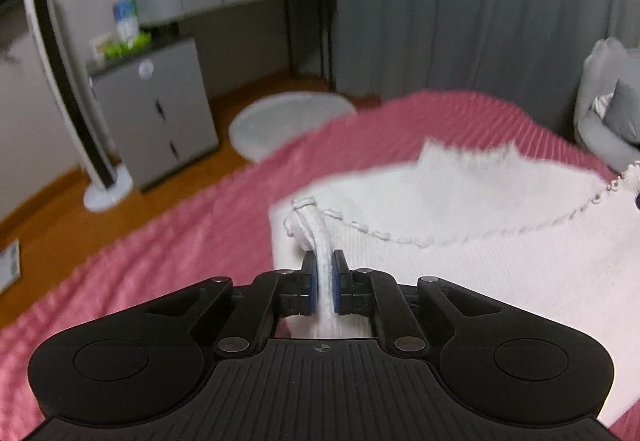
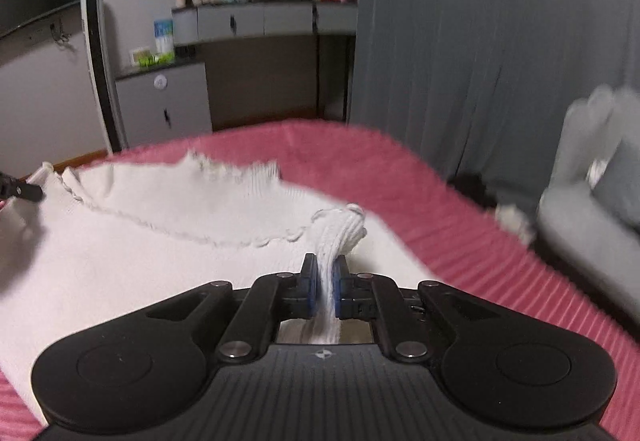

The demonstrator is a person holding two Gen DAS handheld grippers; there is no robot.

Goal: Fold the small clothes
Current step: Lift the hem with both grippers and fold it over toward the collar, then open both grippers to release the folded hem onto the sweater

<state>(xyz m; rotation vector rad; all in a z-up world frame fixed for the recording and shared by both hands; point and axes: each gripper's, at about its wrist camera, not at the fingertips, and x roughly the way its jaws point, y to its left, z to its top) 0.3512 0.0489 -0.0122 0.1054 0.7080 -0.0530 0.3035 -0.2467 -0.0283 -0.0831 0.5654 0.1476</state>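
Note:
A small white knit garment (image 1: pixel 480 253) lies on the pink bedspread (image 1: pixel 180 241), its scalloped edge stretched between the two grippers. My left gripper (image 1: pixel 323 273) is shut on the garment's left corner, a bunched strip of knit between the blue pads. My right gripper (image 2: pixel 325 279) is shut on the right corner of the garment (image 2: pixel 140 261) in the same way. The left gripper's tip (image 2: pixel 24 191) shows at the left edge of the right wrist view.
The pink bed (image 2: pixel 460 233) ends ahead at a wooden floor (image 1: pixel 60 209) with a round white rug (image 1: pixel 288 117). Beyond stand a grey cabinet (image 1: pixel 156 113), a tower fan (image 1: pixel 68 93), a grey dressing table (image 2: pixel 264 21) and grey curtains (image 2: pixel 480 41). A grey armchair (image 2: pixel 592 201) is right.

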